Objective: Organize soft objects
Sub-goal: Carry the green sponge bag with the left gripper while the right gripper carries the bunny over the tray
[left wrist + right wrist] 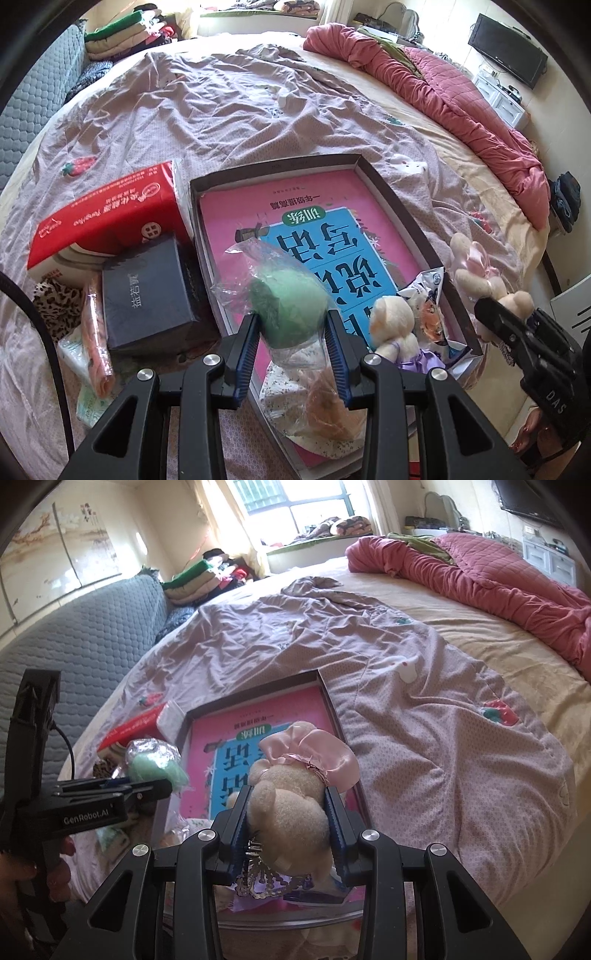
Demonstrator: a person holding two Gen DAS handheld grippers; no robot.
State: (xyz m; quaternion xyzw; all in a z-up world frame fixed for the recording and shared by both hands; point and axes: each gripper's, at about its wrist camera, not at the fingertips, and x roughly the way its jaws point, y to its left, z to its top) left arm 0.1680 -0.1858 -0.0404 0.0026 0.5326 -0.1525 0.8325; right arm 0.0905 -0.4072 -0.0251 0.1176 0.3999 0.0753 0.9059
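My left gripper is shut on a green sponge ball in a clear plastic bag, held above the near left part of a shallow dark box. A pink and blue book lies inside that box. My right gripper is shut on a cream plush bear with a pink satin dress, held over the box's near right side. From the left wrist view the same bear shows beside the box's right wall. A second small plush bear in purple and a snack packet rest inside the box.
Left of the box lie a red tissue pack, a dark gift box, a leopard-print cloth and wrapped packets. A rumpled lilac sheet covers the bed; a pink quilt is bunched far right. A grey padded headboard stands left.
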